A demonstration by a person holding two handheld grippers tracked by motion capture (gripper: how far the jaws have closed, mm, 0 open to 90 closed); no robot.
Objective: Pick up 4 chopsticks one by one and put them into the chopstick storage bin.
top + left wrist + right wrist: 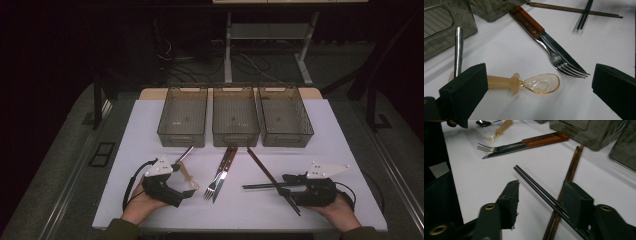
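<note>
My left gripper (pixel 191 188) stands open and wide at the front left of the white table (pixel 150 120). An amber plastic spoon (pixel 541 83) lies between its jaws with nothing pressing on it, its handle running behind the left jaw. A metal spoon (pixel 458 47) lies just beyond. My right gripper (pixel 541 202) rests at the front right with its jaws partly apart. A pair of black chopsticks (pixel 534 183) passes between them, close beside the right jaw and clear of the left one. The black pair crosses brown wooden chopsticks (pixel 572 167).
A fork (pixel 211 191) and a wooden-handled knife (pixel 226 167) lie side by side at the table's middle. Three translucent grey bins (pixel 182 135) (pixel 235 136) (pixel 286 137) stand in a row at the back. Dark floor and a desk frame lie beyond the table.
</note>
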